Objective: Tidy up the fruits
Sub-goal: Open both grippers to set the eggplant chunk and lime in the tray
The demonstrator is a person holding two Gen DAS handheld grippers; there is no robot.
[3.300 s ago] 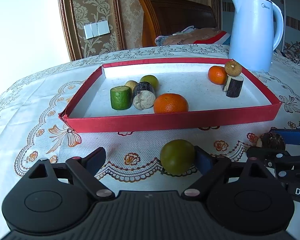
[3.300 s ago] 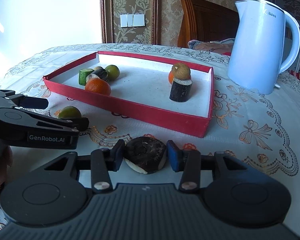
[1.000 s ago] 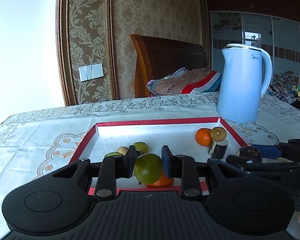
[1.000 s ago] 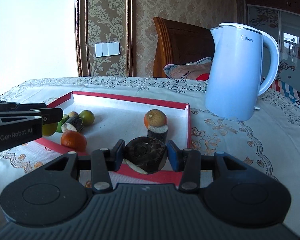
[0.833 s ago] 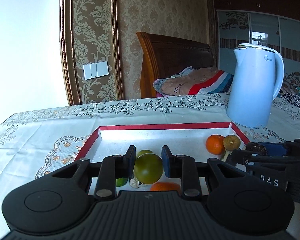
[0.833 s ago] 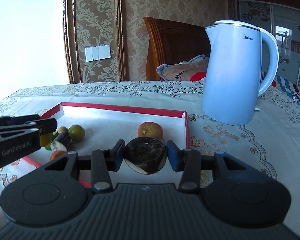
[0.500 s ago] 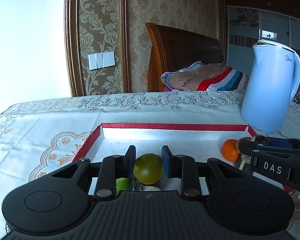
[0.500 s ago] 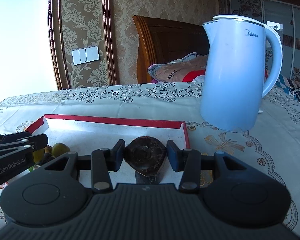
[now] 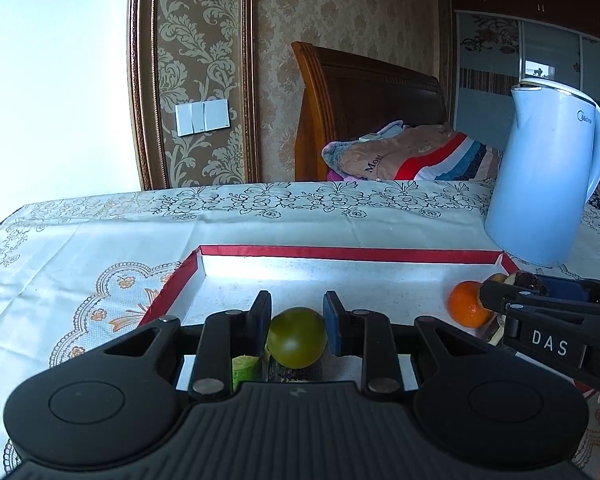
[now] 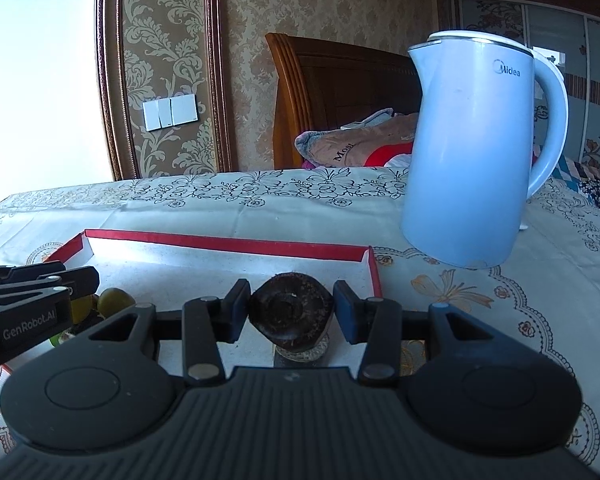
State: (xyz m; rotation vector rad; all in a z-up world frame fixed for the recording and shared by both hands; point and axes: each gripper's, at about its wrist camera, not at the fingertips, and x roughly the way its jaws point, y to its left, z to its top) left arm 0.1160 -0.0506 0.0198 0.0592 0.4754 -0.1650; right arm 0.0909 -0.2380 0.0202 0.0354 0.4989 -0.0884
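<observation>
Sitting between left tongs [image 9: 296, 326]: green fruit [image 9: 297, 342]

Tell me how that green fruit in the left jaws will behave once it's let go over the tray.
The green fruit is round and smooth, so it will probably roll on the red tray. It looks firm, keeping its shape between the jaws. The tray's raised rim should likely stop it.

You see a red-rimmed tray [image 9: 340, 253] with a white floor, a green fruit [image 9: 297, 343], an orange [image 9: 465, 310], a pale blue kettle [image 10: 472, 160], and a floral-embroidered cream tablecloth [image 9: 100, 240].
</observation>
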